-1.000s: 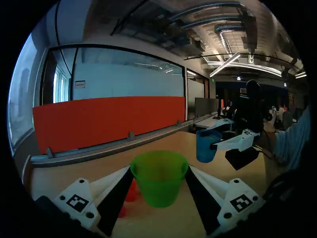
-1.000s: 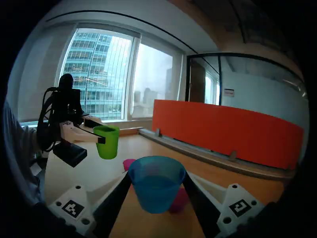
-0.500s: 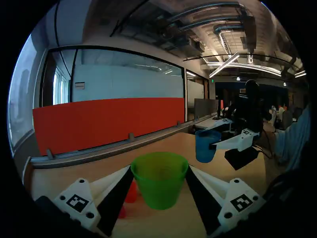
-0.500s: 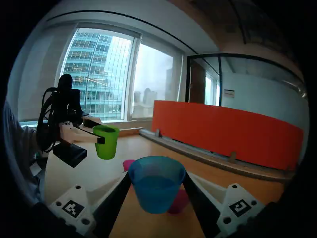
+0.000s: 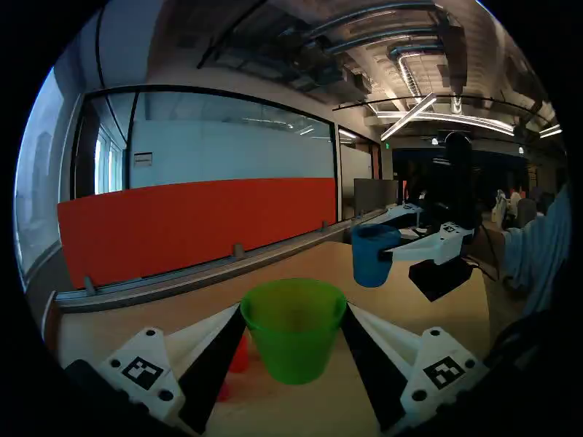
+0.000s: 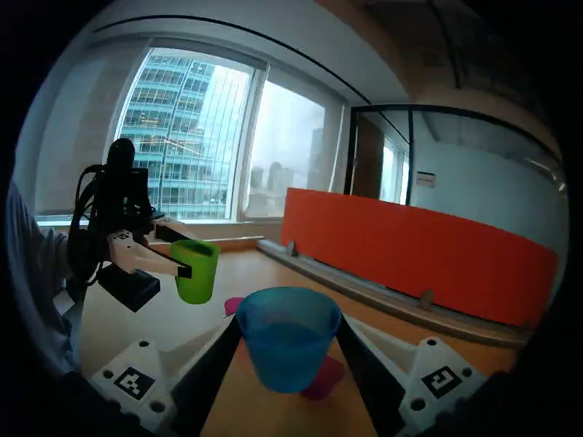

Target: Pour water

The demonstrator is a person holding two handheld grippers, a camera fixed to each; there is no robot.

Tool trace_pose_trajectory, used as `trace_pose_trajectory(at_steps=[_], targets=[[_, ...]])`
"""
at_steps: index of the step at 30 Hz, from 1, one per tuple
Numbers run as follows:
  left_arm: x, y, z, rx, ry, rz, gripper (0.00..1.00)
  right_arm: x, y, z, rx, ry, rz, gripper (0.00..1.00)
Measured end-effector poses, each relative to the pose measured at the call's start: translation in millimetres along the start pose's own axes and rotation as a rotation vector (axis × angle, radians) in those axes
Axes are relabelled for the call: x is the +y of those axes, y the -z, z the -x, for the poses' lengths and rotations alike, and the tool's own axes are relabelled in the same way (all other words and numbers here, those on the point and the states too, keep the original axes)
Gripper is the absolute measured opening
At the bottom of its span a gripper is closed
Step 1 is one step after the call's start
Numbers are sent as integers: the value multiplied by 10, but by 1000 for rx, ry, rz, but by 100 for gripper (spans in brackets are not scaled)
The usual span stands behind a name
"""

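Water's blue cup (image 6: 288, 339), pinched by the right gripper (image 6: 288, 353), rose toward the green cup (image 5: 293, 328) the left gripper (image 5: 293, 342) pinches; pouring maybe starts soon.

Left gripper (image 5: 293, 320) clamps left cup (image 5: 293, 346) above the surface (image 5: 116, 320). Right gripper (image 6: 288, 328) clamps right cup (image 6: 288, 353). Small cup (image 6: 322, 377) on surface beneath. Partition (image 6: 408, 247) behind.

Daylight glares through the windows (image 6: 197, 138); the left gripper view is dimmer, under ceiling strip lights (image 5: 412, 116); edges curve.
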State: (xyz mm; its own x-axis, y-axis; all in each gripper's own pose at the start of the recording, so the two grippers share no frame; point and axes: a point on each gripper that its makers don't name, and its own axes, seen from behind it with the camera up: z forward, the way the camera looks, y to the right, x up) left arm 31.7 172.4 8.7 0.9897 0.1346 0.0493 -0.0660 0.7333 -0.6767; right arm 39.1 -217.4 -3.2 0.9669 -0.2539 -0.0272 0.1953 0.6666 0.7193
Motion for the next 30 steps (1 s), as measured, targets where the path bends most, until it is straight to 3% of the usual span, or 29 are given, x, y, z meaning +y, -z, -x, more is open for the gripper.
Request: trace_pose_trajectory(at_steps=[12,30], targets=[[127,-21,-66,33,-15,18,89,-25,-48,-261,16,91,-17,92],[240,-47,-106,52,-13,34,88,-7,-216,-645,30,293,-31,92]])
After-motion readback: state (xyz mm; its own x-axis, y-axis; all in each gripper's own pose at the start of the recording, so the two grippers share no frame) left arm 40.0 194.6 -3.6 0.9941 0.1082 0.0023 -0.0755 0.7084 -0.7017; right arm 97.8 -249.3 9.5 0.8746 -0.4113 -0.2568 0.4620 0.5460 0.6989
